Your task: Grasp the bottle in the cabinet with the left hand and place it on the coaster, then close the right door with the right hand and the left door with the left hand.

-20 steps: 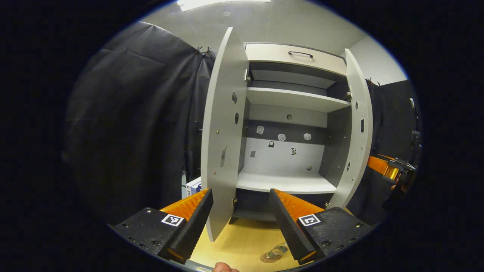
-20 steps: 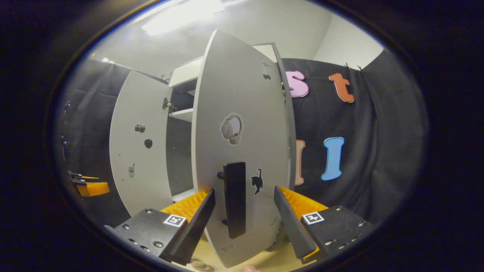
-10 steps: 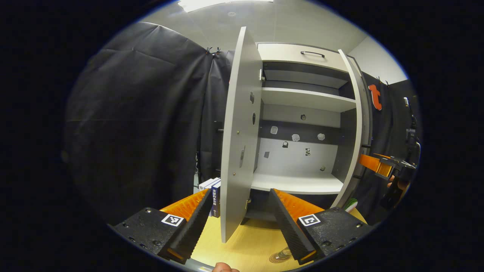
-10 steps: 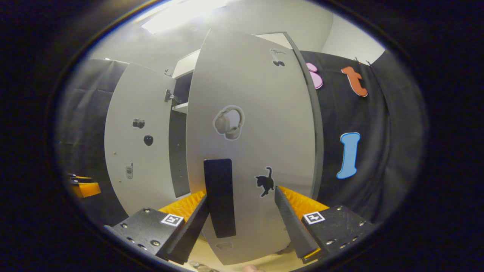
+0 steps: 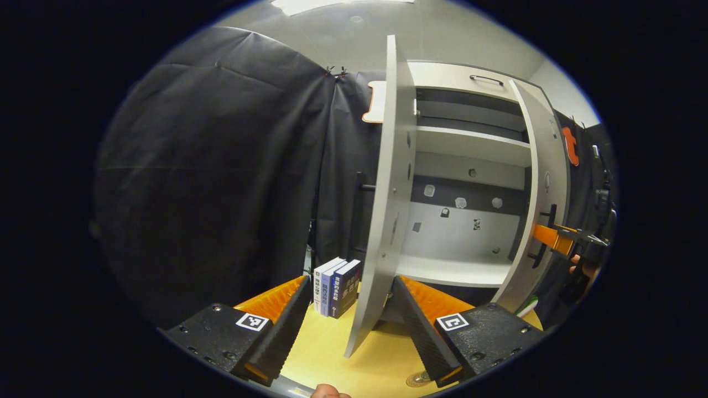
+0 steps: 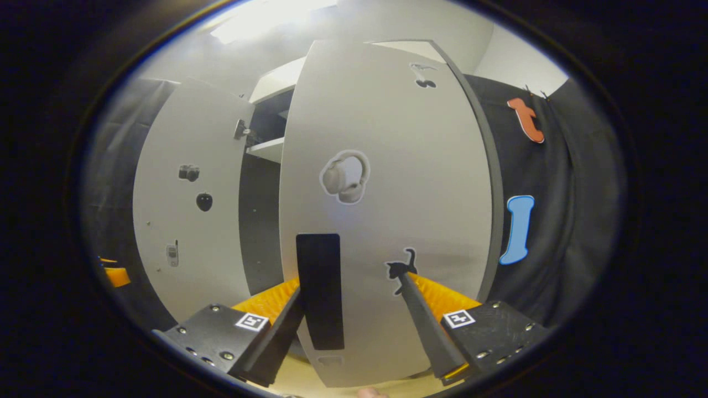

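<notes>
Grey right door [image 6: 381,221] between wide-spread right fingers [image 6: 426,326]; left fingers [image 5: 282,326] spread, empty.

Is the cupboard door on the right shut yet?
Not yet. The right door is partly open: shelves show between it and the left door. The right gripper is at its outer face, fingers spread.
</notes>
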Available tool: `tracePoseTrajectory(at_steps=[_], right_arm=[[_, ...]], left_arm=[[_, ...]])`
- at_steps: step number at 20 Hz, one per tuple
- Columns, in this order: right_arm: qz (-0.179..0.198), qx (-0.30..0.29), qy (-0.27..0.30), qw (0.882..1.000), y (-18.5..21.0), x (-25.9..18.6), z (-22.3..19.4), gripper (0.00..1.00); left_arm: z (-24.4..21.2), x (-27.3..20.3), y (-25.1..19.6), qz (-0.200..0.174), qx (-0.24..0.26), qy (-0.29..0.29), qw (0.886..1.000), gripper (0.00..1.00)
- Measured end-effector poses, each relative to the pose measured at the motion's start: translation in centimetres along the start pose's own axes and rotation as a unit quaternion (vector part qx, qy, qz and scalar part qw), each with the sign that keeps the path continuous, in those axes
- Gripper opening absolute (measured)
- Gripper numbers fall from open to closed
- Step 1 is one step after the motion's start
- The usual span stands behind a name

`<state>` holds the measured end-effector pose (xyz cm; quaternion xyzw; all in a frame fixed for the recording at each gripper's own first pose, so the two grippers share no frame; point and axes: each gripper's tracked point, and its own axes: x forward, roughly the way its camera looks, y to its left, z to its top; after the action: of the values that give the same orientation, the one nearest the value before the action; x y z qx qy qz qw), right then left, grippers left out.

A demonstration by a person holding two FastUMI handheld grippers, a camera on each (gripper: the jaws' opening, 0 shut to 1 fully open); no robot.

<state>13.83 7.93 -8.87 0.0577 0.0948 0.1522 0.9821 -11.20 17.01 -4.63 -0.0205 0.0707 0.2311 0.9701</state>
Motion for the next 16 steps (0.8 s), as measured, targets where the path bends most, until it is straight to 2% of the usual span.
tracePoseTrajectory(at_steps=[1,9,16], right_arm=[[-0.001,0.003,0.001,1.000,0.2,0.4,0.0,1.00],[-0.018,0.007,0.001,1.000,1.0,3.5,-0.3,0.97],[-0.064,-0.006,-0.012,0.998,1.0,5.4,-0.3,0.99]], left_arm=[[0.2,0.3,0.4,0.004,-0.002,-0.002,1.000,0.95],[0.9,1.8,3.5,0.026,-0.005,-0.011,1.000,0.95],[1.3,2.4,6.4,0.047,-0.006,-0.010,0.999,0.95]])
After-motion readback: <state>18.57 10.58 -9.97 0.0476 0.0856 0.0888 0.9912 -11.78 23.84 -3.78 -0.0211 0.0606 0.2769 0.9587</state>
